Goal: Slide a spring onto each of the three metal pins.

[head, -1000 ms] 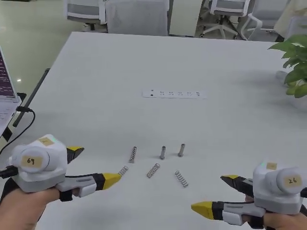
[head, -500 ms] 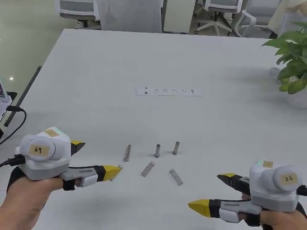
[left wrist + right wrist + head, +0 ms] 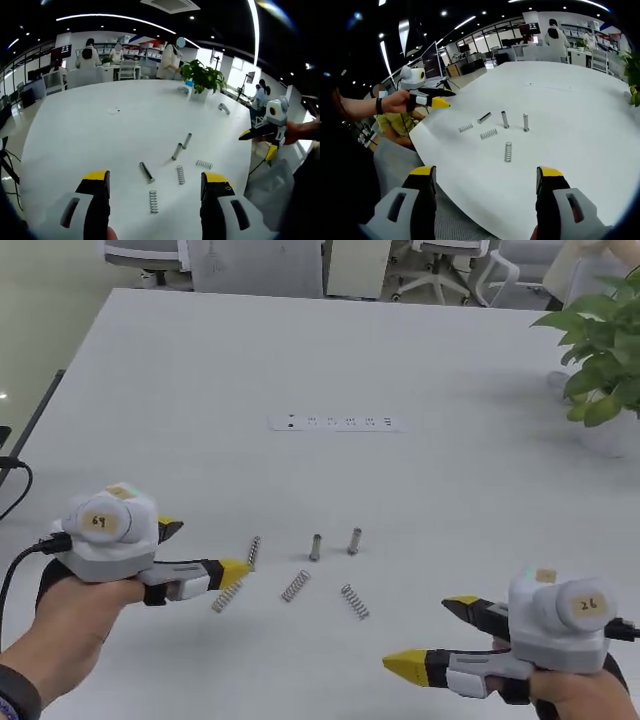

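Left gripper [image 3: 200,551]: jaws spread, nothing between them; held low over the table [image 3: 300,360], lower tip just beside the left spring [image 3: 227,597].
Right gripper [image 3: 430,633]: jaws spread, empty; at the near right, well apart from the parts.
Left pin [image 3: 253,552]: lies on its side.
Middle pin [image 3: 315,547], right pin [image 3: 354,541]: upright, side by side.
Middle spring [image 3: 295,585], right spring [image 3: 354,601]: flat on the table, just in front of the pins, touching none.
Background: power strip [image 3: 337,423] beyond the pins; plant [image 3: 595,370] at the far right.
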The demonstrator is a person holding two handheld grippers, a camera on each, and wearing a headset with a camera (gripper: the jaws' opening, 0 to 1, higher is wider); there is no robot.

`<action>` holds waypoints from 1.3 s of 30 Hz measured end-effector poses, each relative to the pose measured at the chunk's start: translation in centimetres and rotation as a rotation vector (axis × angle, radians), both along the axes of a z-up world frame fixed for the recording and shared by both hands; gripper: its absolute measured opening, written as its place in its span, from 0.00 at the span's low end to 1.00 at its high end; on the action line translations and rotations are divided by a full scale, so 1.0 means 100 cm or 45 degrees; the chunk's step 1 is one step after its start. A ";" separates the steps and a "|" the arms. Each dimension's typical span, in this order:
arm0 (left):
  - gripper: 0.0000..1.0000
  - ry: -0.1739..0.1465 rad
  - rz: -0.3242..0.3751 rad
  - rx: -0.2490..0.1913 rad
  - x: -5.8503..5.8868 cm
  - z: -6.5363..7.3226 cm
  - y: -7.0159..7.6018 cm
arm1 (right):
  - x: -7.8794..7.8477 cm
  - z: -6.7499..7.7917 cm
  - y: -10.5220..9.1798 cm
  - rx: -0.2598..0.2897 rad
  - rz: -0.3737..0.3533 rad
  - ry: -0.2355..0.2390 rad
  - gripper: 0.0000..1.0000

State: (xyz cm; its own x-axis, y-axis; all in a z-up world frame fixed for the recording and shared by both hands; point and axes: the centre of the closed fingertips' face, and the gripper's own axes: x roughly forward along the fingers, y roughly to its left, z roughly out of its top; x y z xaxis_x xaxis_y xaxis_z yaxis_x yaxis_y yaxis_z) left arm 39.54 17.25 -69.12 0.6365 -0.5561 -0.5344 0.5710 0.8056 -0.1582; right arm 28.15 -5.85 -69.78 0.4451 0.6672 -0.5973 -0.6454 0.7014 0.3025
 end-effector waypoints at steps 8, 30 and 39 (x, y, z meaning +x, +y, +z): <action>0.66 0.040 0.018 0.008 0.010 -0.015 -0.004 | 0.001 -0.001 0.000 0.001 0.002 0.007 0.81; 0.53 0.134 0.091 0.002 0.033 -0.055 -0.023 | 0.002 -0.007 0.001 0.009 0.002 0.033 0.81; 0.43 0.185 0.139 0.006 0.036 -0.066 -0.027 | 0.002 -0.008 0.001 0.011 -0.001 0.039 0.81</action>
